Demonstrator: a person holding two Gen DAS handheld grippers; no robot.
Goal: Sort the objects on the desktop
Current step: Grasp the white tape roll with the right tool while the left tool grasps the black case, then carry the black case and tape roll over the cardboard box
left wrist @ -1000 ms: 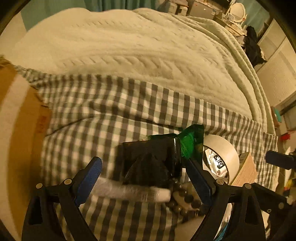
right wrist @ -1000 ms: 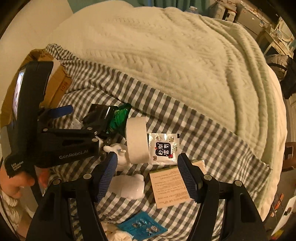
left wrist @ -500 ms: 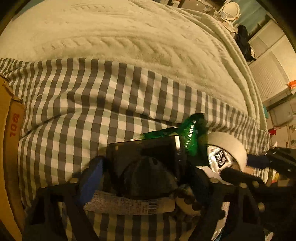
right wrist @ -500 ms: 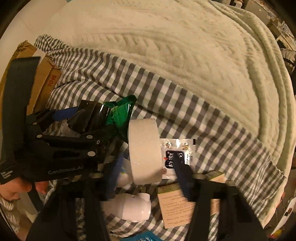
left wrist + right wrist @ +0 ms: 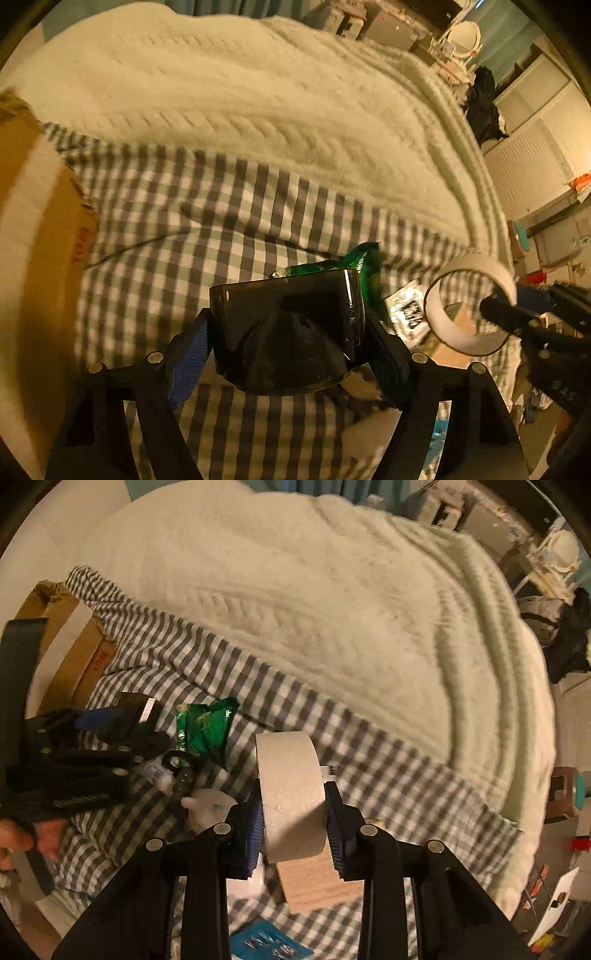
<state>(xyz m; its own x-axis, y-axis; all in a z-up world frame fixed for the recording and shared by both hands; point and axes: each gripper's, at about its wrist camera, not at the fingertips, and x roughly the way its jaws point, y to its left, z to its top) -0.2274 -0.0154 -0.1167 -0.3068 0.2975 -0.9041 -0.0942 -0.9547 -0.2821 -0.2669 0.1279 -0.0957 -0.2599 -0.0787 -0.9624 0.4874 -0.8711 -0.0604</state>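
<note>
My left gripper (image 5: 286,343) is clamped across a glossy, dark, boxy case (image 5: 284,328) with a domed bulge on its face — jaws fairly wide, blue ribbed pads against both its short ends. The case sits lower centre of the left view, long axis running left to right, lifted off the gingham cloth (image 5: 184,221). What the case actually is I cannot tell; the surface is too dark.

My right gripper (image 5: 294,827) is pinched narrow on a roll of matte off-white tape (image 5: 290,794), a pad on each flat side. The roll stands on edge at centre frame, its hole axis running left to right.

Behind it: crinkled green foil packet (image 5: 203,731), tan cardboard box (image 5: 66,650) at upper left, cable-knit cream blanket (image 5: 314,590) above — soft, ridged.
</note>
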